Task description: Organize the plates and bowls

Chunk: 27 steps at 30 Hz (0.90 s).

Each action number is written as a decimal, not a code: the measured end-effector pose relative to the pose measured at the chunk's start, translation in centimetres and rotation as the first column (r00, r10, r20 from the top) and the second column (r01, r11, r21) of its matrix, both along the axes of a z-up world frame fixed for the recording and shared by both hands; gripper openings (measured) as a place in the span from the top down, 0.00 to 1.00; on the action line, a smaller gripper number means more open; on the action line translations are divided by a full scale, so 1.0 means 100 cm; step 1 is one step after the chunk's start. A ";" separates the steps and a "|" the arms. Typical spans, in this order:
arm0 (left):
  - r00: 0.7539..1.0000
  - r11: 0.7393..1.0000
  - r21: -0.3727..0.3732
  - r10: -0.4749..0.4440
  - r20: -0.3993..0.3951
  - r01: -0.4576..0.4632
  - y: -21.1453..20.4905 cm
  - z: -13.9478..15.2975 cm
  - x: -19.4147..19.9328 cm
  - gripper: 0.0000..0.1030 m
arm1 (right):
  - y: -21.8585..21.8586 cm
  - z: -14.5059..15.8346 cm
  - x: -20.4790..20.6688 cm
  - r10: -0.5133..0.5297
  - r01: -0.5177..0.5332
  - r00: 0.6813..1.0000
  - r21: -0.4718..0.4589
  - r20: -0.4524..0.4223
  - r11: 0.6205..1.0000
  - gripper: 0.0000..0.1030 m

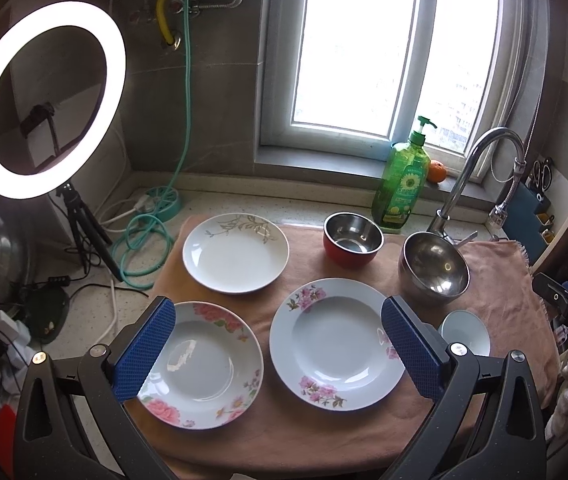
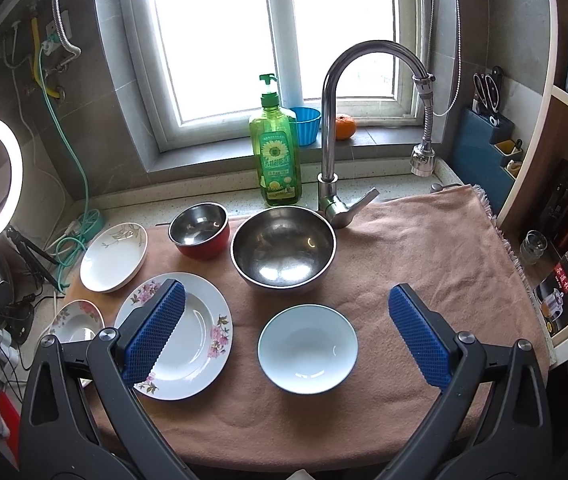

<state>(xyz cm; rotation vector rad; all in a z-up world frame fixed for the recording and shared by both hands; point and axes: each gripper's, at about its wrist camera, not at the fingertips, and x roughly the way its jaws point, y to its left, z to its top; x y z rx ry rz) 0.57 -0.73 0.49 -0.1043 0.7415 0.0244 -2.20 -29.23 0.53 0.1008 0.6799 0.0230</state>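
Your left gripper (image 1: 278, 346) hangs above the near edge of the pink towel (image 1: 495, 280) with its blue pads spread wide and nothing between them. Starting at your left, the rose-patterned plate (image 1: 204, 364) lies flat near the towel's front-left corner, and behind it sits the plate with the gold leaf sprig (image 1: 236, 254). Both look like glazed ceramic — stiff, smooth, likely slippery and apt to chip if knocked. Lying flat, they offer only the rim, so judge a pinch across the raised edge rather than the face.

Next comes the wide-rimmed plate with pink blossoms (image 1: 337, 344), just beside the rose one but not touching it; its broad flat rim looks the easiest bite of the three. Behind it stands the red bowl with a steel lining (image 2: 200, 236), upright and probably light.

Further right, the large steel bowl (image 2: 284, 250) sits upright, close to the red one. Thin metal should be tough but slick — take it by the wall at the lip. Nearest you, the pale white bowl (image 2: 307, 350) stands upright between the spread pads of your right gripper (image 2: 289, 338), which also holds nothing. It looks fragile; clamp one wall, inside and out, and lift gently.
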 end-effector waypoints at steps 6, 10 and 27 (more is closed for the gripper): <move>1.000 1.000 0.004 -0.003 -0.004 0.003 -0.002 0.000 0.001 0.01 | -0.001 -0.001 0.000 -0.001 0.001 1.000 0.003 0.001 1.000 0.00; 1.000 1.000 0.006 -0.009 -0.006 0.009 -0.004 0.000 0.002 0.01 | -0.001 -0.002 0.000 0.000 0.000 1.000 0.004 0.001 1.000 0.00; 1.000 1.000 0.009 -0.021 -0.015 0.021 -0.008 -0.001 0.006 0.01 | 0.002 -0.011 0.001 0.014 -0.014 1.000 0.005 -0.015 1.000 0.00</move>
